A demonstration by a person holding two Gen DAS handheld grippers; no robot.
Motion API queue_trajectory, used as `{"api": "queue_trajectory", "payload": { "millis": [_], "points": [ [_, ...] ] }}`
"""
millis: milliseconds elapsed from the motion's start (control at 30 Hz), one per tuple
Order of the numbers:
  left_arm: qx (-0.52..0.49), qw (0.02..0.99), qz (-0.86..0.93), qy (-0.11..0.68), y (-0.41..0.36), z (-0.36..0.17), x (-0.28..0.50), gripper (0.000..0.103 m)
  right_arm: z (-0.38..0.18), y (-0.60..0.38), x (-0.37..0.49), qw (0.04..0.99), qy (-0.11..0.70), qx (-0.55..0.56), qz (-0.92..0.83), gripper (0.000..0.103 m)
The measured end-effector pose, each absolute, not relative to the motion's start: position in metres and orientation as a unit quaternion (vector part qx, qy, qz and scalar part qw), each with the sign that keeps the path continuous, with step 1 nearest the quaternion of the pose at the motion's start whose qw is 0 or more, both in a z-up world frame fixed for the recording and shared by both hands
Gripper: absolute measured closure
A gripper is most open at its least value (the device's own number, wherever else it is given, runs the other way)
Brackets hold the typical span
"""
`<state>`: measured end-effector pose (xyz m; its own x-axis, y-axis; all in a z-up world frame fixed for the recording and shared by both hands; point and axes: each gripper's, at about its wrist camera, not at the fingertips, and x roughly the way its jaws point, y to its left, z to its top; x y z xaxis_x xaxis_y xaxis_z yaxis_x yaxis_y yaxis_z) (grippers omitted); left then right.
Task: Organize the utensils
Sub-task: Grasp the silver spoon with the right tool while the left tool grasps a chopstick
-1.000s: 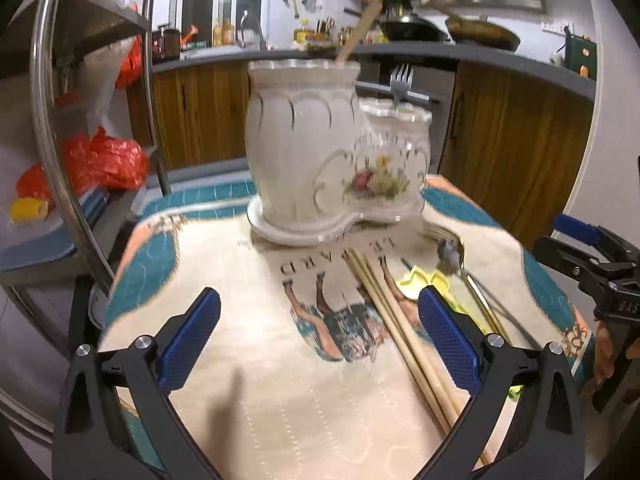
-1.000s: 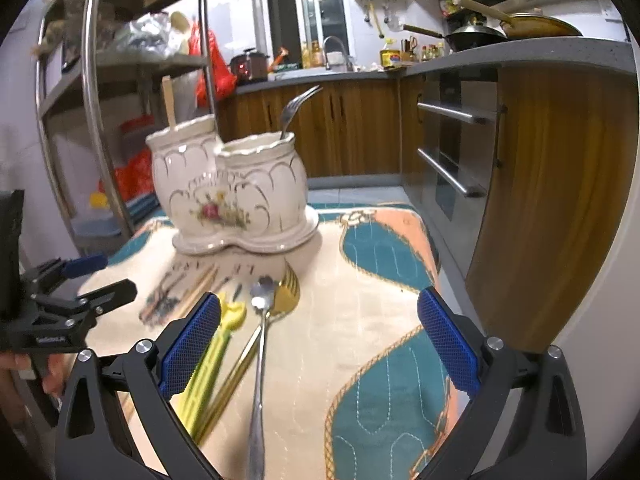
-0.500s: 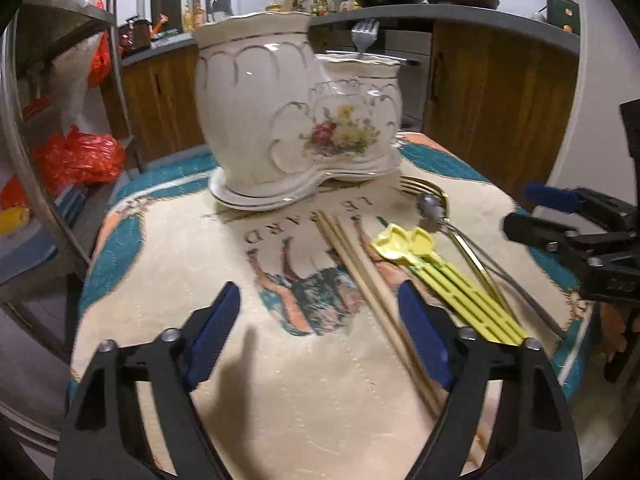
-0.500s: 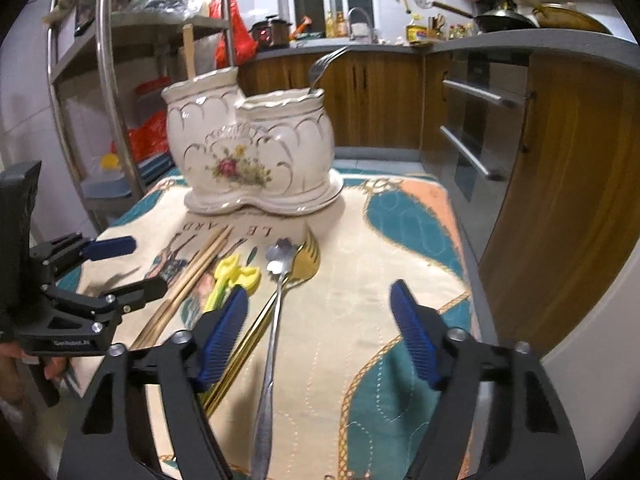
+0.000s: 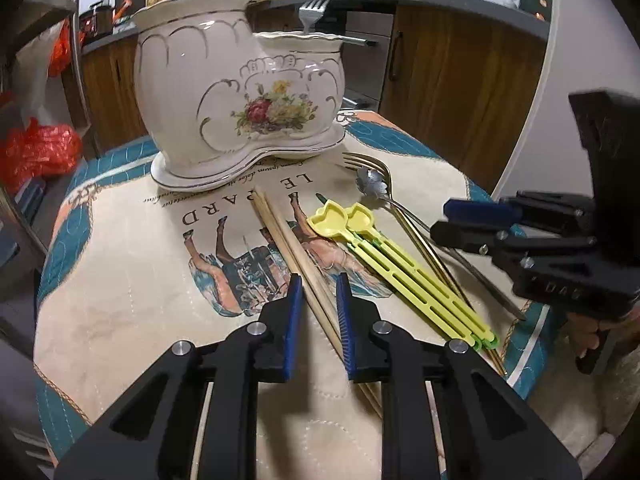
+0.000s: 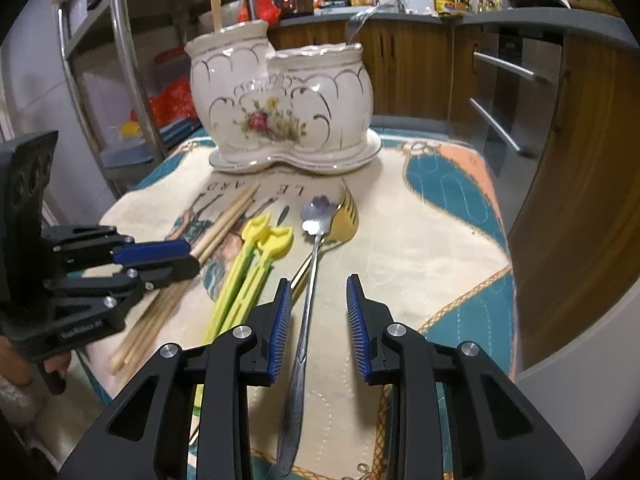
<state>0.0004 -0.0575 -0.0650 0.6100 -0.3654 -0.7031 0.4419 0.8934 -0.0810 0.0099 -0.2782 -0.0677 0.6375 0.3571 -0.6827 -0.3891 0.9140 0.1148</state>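
Both our jaws are closing, left gripper [image 5: 316,312] straddling the chopsticks [image 5: 288,240], right gripper [image 6: 319,316] straddling the spoon [image 6: 308,300], both running lengthwise up-frame.

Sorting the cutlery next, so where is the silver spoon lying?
In the right wrist view the silver spoon lies on the cloth between the right gripper's closing jaws, its bowl over the gold fork.
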Motion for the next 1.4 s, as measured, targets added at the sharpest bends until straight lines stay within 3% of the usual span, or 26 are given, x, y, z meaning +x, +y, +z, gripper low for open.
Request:
{"api": "queue_trajectory", "payload": {
  "millis": [133, 300, 367, 767, 1167, 1267, 1300, 1400],
  "points": [
    [0.031, 0.893, -0.228, 0.388, -0.048, -0.065, 0.004, 0.098, -0.071, -0.280, 0.016, 0.902, 0.380, -0.010, 0.205, 0.076],
    [0.021, 0.890, -0.232, 0.392, -0.045, -0.066, 0.006, 0.098, -0.075, -0.276, 0.019, 0.897, 0.388, -0.016, 0.213, 0.096],
    [0.020, 0.890, -0.233, 0.392, -0.044, -0.066, 0.006, 0.098, -0.075, -0.272, 0.018, 0.897, 0.386, -0.023, 0.213, 0.098],
    [0.031, 0.909, -0.189, 0.371, -0.010, -0.048, 0.009, 0.098, -0.041, -0.294, 0.005, 0.927, 0.315, -0.024, 0.204, 0.099],
    [0.066, 0.891, -0.168, 0.416, 0.011, -0.067, 0.015, 0.098, -0.060, -0.308, 0.022, 0.913, 0.372, -0.022, 0.165, 0.099],
    [0.074, 0.887, -0.168, 0.423, 0.010, -0.064, 0.018, 0.096, -0.063, -0.306, 0.024, 0.911, 0.379, -0.029, 0.158, 0.098],
    [0.078, 0.887, -0.166, 0.424, 0.010, -0.063, 0.019, 0.094, -0.064, -0.305, 0.025, 0.910, 0.382, -0.030, 0.157, 0.093],
    [0.085, 0.888, -0.161, 0.422, 0.008, -0.057, 0.022, 0.069, -0.066, -0.302, 0.027, 0.908, 0.388, -0.044, 0.151, 0.081]
  ]
}}
